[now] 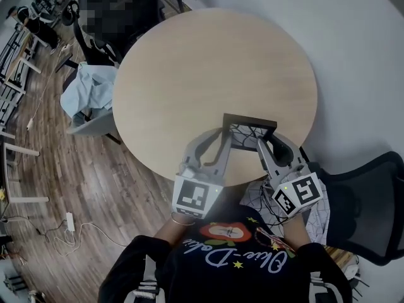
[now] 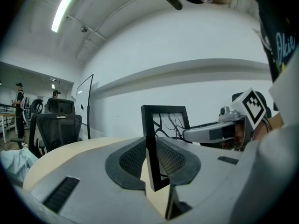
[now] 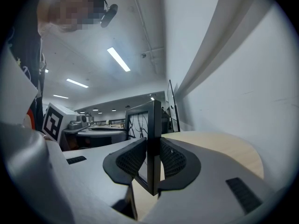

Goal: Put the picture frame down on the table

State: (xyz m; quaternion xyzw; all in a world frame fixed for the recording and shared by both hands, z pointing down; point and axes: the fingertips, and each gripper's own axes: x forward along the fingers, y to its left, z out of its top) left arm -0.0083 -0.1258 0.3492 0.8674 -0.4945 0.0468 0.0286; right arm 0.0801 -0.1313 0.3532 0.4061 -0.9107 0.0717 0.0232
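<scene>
Gripping the picture frame [image 1: 249, 130] from both sides, the two tools sit at 6 o'clock in the head view, just ahead of the person's dark printed shirt [image 1: 227, 257]; the left gripper [image 1: 220, 145] has its jaws narrowed onto the frame's left upright, dark ribbed pads [image 2: 133, 158] pressing both faces of the black edge [image 2: 151, 146]; the right gripper [image 1: 269, 145] clamps the opposite upright the same way, pads [image 3: 172, 160] tight on the moulding [image 3: 153, 143]; the frame stands upright between them, its branch-pattern picture facing the person, over the round wooden table [image 1: 208, 68] at about 5 o'clock on the tabletop, near the rim; whether its lower edge touches the wood cannot be told; a black office chair [image 1: 369, 213] stands at 4 o'clock off the table; further out, at 9 o'clock, a light blue cloth [image 1: 88, 93] lies over a seat on the plank floor [image 1: 57, 169]; another black chair [image 1: 126, 11] stands at 11 o'clock.
</scene>
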